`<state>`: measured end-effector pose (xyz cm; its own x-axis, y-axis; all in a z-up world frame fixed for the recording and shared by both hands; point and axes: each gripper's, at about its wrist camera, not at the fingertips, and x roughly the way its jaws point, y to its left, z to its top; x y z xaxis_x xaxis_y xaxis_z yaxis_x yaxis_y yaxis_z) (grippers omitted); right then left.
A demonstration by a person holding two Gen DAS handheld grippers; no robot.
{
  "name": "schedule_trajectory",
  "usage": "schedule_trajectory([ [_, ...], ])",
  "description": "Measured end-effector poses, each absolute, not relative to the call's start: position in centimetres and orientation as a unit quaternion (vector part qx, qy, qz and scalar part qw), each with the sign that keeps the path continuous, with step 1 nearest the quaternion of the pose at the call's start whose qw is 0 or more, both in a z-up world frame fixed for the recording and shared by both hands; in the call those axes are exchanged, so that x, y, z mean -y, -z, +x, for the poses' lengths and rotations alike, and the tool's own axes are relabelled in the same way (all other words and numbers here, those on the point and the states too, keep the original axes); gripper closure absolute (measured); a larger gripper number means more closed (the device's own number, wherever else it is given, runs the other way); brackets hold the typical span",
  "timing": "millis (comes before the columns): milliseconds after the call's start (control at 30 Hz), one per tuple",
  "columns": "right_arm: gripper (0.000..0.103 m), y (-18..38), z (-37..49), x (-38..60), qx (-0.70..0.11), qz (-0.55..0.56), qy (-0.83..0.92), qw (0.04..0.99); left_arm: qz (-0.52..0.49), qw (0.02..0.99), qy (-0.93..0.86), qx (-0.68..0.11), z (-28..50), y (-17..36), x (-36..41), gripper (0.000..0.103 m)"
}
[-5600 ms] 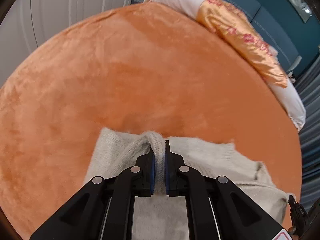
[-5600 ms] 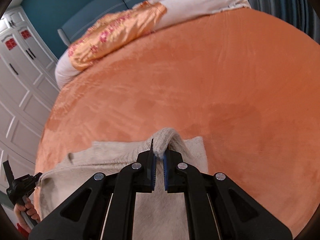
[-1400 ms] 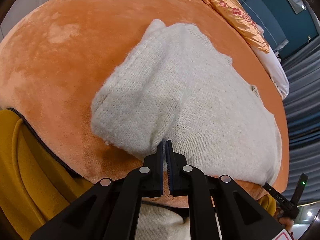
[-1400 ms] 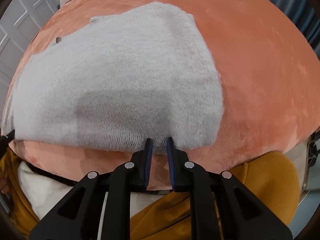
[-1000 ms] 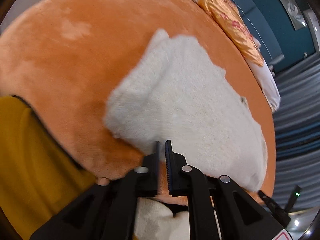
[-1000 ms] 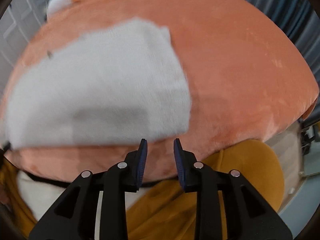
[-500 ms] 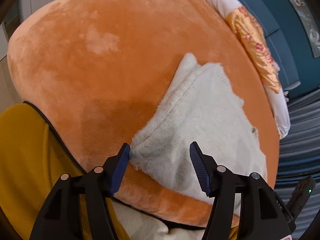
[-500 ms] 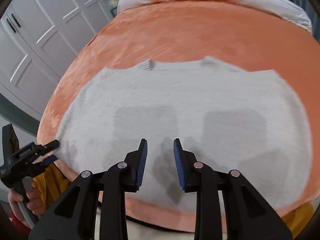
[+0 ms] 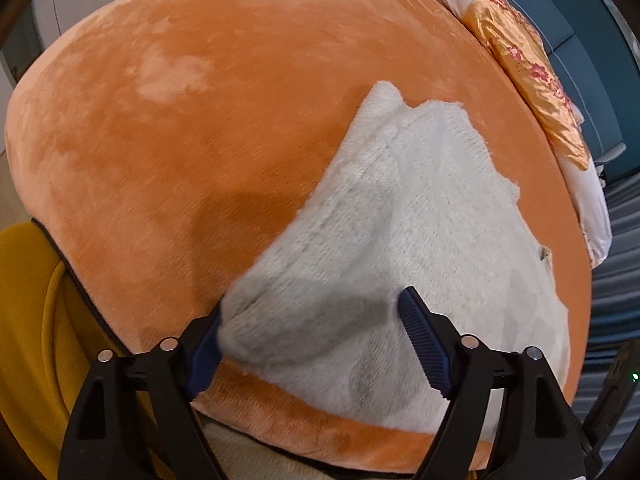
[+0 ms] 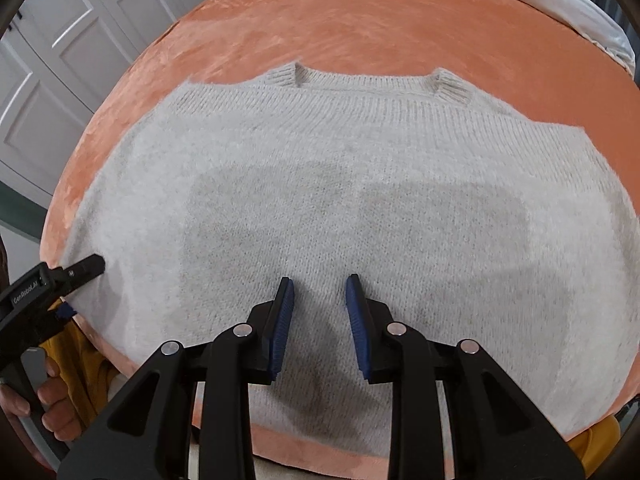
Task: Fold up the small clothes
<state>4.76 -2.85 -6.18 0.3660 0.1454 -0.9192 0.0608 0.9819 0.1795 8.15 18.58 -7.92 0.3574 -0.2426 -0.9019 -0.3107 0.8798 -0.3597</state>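
Observation:
A small cream knitted sweater (image 10: 360, 200) lies flat on the orange plush bed (image 10: 340, 20), its ribbed neckline at the far side. It also shows in the left wrist view (image 9: 400, 220). My left gripper (image 9: 312, 316) is wide open, its jaws straddling the sweater's near left corner. It also shows in the right wrist view (image 10: 64, 292) at the sweater's left edge. My right gripper (image 10: 318, 300) is open and empty, just above the sweater's near middle.
A gold floral pillow (image 9: 532, 72) and white bedding (image 9: 592, 216) lie at the bed's far end. White wardrobe doors (image 10: 60, 60) stand to the left. The person's mustard-yellow clothing (image 9: 28, 320) is at the bed's near edge.
Both grippers let go of the sweater's near edge and opened. The left moved to the sweater's left corner; the right swung left over the sweater's middle.

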Motion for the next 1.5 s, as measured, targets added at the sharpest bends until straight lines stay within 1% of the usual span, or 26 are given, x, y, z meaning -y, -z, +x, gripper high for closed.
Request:
schedule_trajectory([
  [133, 0.076, 6.1, 4.6, 3.2, -0.562, 0.089, -0.027, 0.822, -0.235, 0.789, -0.024, -0.568, 8.7, 7.8, -18.2, 0.022],
  [200, 0.076, 6.2, 4.7, 3.3, -0.561, 0.091, -0.030, 0.822, -0.246, 0.788, -0.016, -0.564, 8.8, 7.5, -18.4, 0.030],
  [233, 0.076, 6.2, 4.7, 3.4, -0.561, 0.091, -0.031, 0.822, -0.249, 0.788, -0.013, -0.563, 8.8, 7.4, -18.4, 0.038],
  [267, 0.076, 6.2, 4.7, 3.4, -0.560, 0.092, -0.032, 0.823, -0.251, 0.787, -0.011, -0.563, 8.8, 7.3, -18.4, 0.042],
  [433, 0.076, 6.3, 4.6, 3.4, -0.557, 0.092, -0.032, 0.824, -0.261, 0.783, -0.008, -0.564, 8.7, 7.2, -18.6, 0.050],
  [500, 0.076, 6.3, 4.6, 3.4, -0.556, 0.092, -0.032, 0.825, -0.260, 0.784, -0.004, -0.564, 8.6, 7.1, -18.3, 0.056],
  [567, 0.076, 6.3, 4.5, 3.3, -0.555, 0.093, -0.032, 0.826, -0.262, 0.785, 0.003, -0.562, 8.6, 7.0, -18.1, 0.068],
  [633, 0.076, 6.3, 4.5, 3.4, -0.554, 0.095, -0.031, 0.827, -0.259, 0.788, 0.008, -0.559, 8.6, 6.6, -17.7, 0.072],
  [667, 0.076, 6.2, 4.5, 3.3, -0.553, 0.095, -0.031, 0.827, -0.258, 0.790, 0.016, -0.556, 8.6, 6.4, -17.4, 0.076],
  [733, 0.075, 6.2, 4.5, 3.3, -0.552, 0.095, -0.031, 0.828, -0.256, 0.797, 0.028, -0.547, 8.5, 5.6, -17.0, 0.078],
  [933, 0.075, 6.1, 4.3, 3.5, -0.549, 0.106, -0.033, 0.829, -0.257, 0.819, 0.069, -0.508, 8.1, 1.9, -15.3, 0.081],
  [1033, 0.073, 5.0, 3.3, 4.8, -0.541, 0.152, -0.040, 0.826, -0.243, 0.831, 0.090, -0.492, 7.9, -0.2, -13.5, 0.082],
  [1067, 0.071, 4.5, 2.6, 5.4, -0.535, 0.170, -0.043, 0.826, -0.230, 0.838, 0.092, -0.487, 7.7, -1.0, -12.7, 0.082],
  [1167, 0.067, 3.2, -0.5, 7.5, -0.516, 0.201, -0.043, 0.832, -0.201, 0.852, 0.090, -0.474, 7.2, -2.7, -10.8, 0.083],
  [1300, 0.066, 3.0, -5.4, 11.8, -0.509, 0.234, -0.017, 0.828, -0.168, 0.862, 0.124, -0.462, 6.8, -4.4, -7.4, 0.083],
  [1500, 0.066, 3.5, -11.3, 17.2, -0.508, 0.268, 0.051, 0.817, -0.150, 0.858, 0.130, -0.474, 7.5, -3.7, -4.9, 0.083],
])
